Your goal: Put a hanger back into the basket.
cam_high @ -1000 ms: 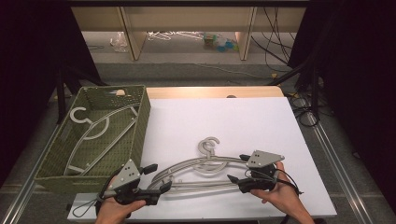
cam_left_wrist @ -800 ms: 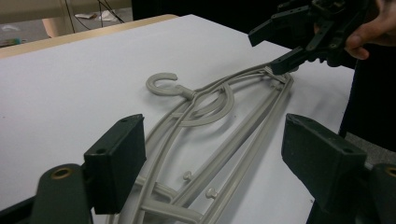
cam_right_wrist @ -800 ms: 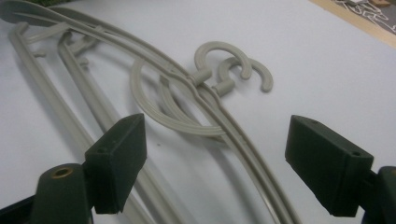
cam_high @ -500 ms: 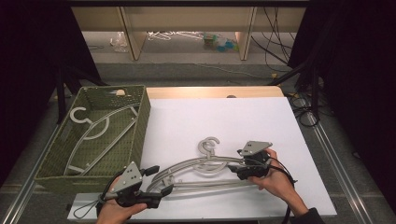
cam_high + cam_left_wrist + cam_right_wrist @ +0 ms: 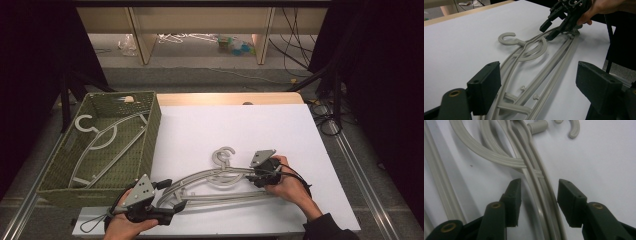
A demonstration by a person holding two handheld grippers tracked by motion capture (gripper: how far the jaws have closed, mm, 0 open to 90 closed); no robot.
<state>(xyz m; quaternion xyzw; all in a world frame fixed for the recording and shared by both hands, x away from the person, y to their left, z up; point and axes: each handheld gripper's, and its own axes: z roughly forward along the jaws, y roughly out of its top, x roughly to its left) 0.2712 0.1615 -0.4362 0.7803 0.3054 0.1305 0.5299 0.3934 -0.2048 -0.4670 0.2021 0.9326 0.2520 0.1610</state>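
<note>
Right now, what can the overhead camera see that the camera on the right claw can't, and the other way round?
High view alone: the green woven basket holding another hanger, the left claw and both hands. Right gripper view alone: a close look at its open claw straddling the hanger's arm, a gap on each side. Both: the grey hangers on the white table.

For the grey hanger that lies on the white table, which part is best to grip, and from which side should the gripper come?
Probably the sloping shoulder arm of the hanger, near its right end. It lies flat and is a thin rib, so come from above with a jaw on each side. The right gripper stands this way already, open astride that arm. The left gripper is open at the other end.
</note>
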